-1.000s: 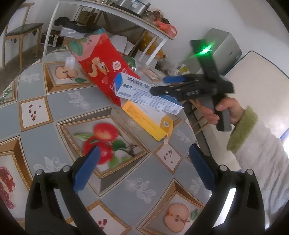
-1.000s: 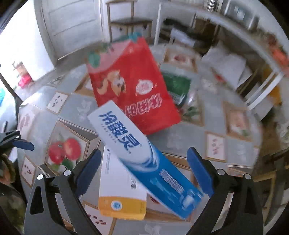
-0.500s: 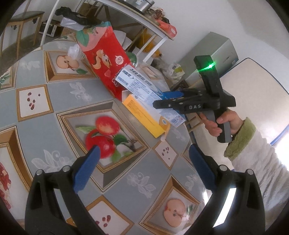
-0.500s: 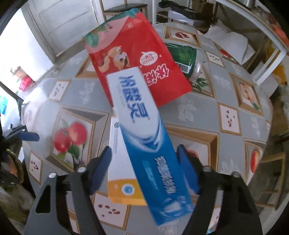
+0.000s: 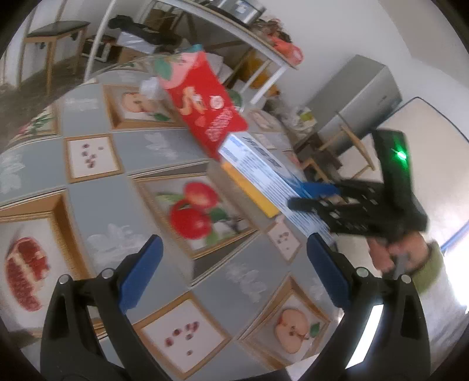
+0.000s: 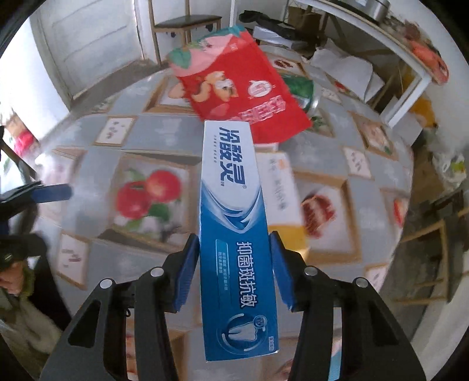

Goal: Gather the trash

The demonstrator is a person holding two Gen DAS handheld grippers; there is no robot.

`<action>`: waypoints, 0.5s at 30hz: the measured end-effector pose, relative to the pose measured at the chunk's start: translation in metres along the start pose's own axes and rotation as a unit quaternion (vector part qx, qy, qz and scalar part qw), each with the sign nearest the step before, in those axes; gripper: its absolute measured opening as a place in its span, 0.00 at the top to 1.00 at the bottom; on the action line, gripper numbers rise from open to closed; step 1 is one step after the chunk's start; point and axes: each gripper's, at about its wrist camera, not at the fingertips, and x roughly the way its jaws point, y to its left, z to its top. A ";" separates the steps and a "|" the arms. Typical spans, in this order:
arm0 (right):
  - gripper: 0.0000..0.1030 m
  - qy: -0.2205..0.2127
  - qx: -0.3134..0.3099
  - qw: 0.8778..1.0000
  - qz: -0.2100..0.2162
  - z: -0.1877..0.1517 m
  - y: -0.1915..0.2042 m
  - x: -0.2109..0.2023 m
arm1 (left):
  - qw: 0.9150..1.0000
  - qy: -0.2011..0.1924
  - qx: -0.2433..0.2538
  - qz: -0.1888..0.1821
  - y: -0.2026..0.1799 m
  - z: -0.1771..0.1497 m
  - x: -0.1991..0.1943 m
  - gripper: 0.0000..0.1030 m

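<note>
A blue and white toothpaste box lies lengthwise between the pads of my right gripper. The jaws are closing, and both pads touch its long sides. From the left wrist view the same box sticks out of the right gripper above a yellow and white box on the table. A red snack bag lies just beyond, with a green packet behind it. My left gripper hangs open over the fruit-patterned tablecloth, with nothing between its fingers.
A crumpled tissue lies beside the red bag. Past the round table stand a white shelf rack, a wooden chair, a grey cabinet and a wooden stool. A person's hand in a green cuff holds the right gripper.
The right gripper's jaws have come in from wide apart onto the toothpaste box, which now lines up with the fingers. That gripper has moved across the table. The left gripper drifted a little, still open.
</note>
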 end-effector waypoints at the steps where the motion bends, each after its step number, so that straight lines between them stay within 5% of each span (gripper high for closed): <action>1: 0.54 0.003 0.011 1.000 0.008 -0.004 0.004 0.000 | 1.000 0.000 -0.003 0.005 0.003 -0.001 -0.003 0.08; 11: 0.52 0.009 0.070 0.989 0.131 -0.031 0.072 0.000 | 0.999 -0.006 -0.034 0.025 0.025 -0.004 -0.021 0.08; 15: 0.37 0.000 0.081 0.982 0.171 -0.033 0.081 -0.008 | 0.999 -0.011 -0.039 0.028 0.027 -0.002 -0.025 0.08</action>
